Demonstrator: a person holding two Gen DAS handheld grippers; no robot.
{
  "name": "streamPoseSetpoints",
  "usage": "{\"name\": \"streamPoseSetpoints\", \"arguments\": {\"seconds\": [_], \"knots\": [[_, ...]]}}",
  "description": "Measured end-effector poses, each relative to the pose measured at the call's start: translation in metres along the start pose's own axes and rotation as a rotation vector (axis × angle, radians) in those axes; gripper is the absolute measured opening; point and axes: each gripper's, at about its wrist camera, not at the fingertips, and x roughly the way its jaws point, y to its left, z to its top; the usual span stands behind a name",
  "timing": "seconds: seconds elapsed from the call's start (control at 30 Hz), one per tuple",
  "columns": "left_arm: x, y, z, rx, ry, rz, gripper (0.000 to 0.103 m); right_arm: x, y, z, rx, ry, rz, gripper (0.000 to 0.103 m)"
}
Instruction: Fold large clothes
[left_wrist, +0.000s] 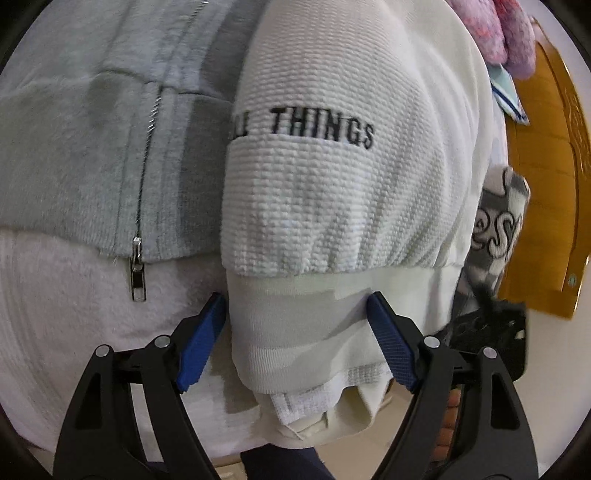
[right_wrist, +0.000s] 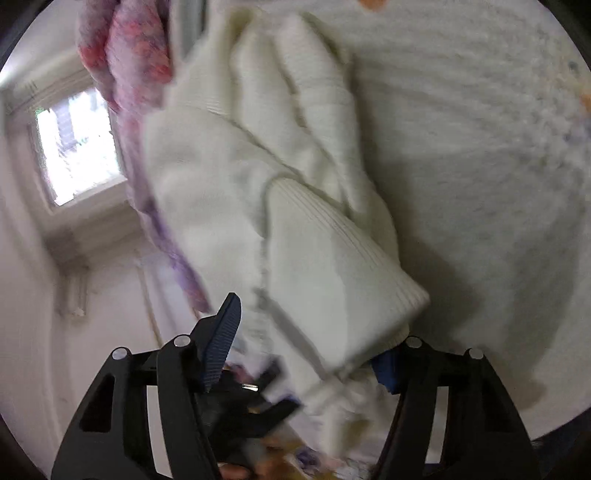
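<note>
Showing soft, even indoor light in the left wrist view, crisp down to the stitched lettering (left_wrist: 321, 127) on the white sweater (left_wrist: 343, 192). Smearing with motion blur throughout the right wrist view. Blowing out at the window (right_wrist: 79, 147). Bending and darkening at both fisheye rims. Casting a grey shadow (right_wrist: 476, 280) beside the cream fold.

Cream sweater cuff (right_wrist: 332, 280) between jaws

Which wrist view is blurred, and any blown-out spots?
Left wrist: sharp; the "THINGS" lettering on the white sweater and the zipper pull read cleanly, fisheye bending at the edges. Right wrist: motion-smeared cream cuff, window blown out.
</note>
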Motion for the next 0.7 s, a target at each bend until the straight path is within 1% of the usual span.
{"name": "streamPoseSetpoints", "arguments": {"seconds": [0.03,0.1,0.17,0.2,0.23,0.27,0.3,0.37,0.4,0.47,0.5,0.57,0.63,0.7], "knots": [[0.0,0.001,0.002,0.004,0.01,-0.006,0.079,0.001,-0.001,-0.002,-0.002,-0.014,-0.011,0.061],[0.0,0.002,0.004,0.007,0.024,-0.012,0.079,0.004,-0.013,-0.003,0.04,-0.059,-0.045,0.06],[-0.003,-0.001,0.004,0.031,0.036,-0.012,0.078,0.008,-0.019,-0.003,0.071,-0.094,-0.036,0.06],[-0.006,-0.003,0.004,0.046,0.039,-0.01,0.078,0.01,-0.018,-0.005,0.077,-0.119,-0.041,0.056],[-0.01,-0.004,0.005,0.053,0.042,-0.015,0.078,0.01,-0.016,-0.006,0.066,-0.137,-0.048,0.048],[-0.015,-0.004,0.007,0.053,0.042,-0.023,0.078,0.008,-0.014,-0.008,0.052,-0.146,-0.058,0.037],[-0.026,-0.002,0.009,0.046,0.033,-0.04,0.078,0.006,-0.006,-0.011,0.027,-0.157,-0.083,0.03],[-0.049,-0.001,0.016,0.026,-0.011,-0.077,0.078,0.0,0.01,-0.017,-0.014,-0.17,-0.104,0.023],[-0.058,-0.002,0.02,0.027,-0.035,-0.073,0.078,-0.004,0.016,-0.019,-0.025,-0.178,-0.107,0.021],[-0.079,-0.007,0.033,0.045,-0.11,-0.057,0.078,-0.01,0.017,-0.021,-0.013,-0.181,-0.083,0.02],[-0.088,-0.01,0.046,0.057,-0.153,-0.04,0.079,-0.01,0.018,-0.022,-0.011,-0.176,-0.079,0.02],[-0.09,-0.014,0.07,0.052,-0.179,-0.04,0.079,-0.009,0.013,-0.018,-0.02,-0.162,-0.092,0.02],[-0.085,-0.016,0.096,0.042,-0.203,-0.034,0.079,-0.006,0.011,-0.011,0.001,-0.145,-0.097,0.02],[-0.074,-0.019,0.123,0.024,-0.202,0.006,0.079,-0.003,0.016,-0.006,-0.002,-0.13,-0.1,0.02]]}}
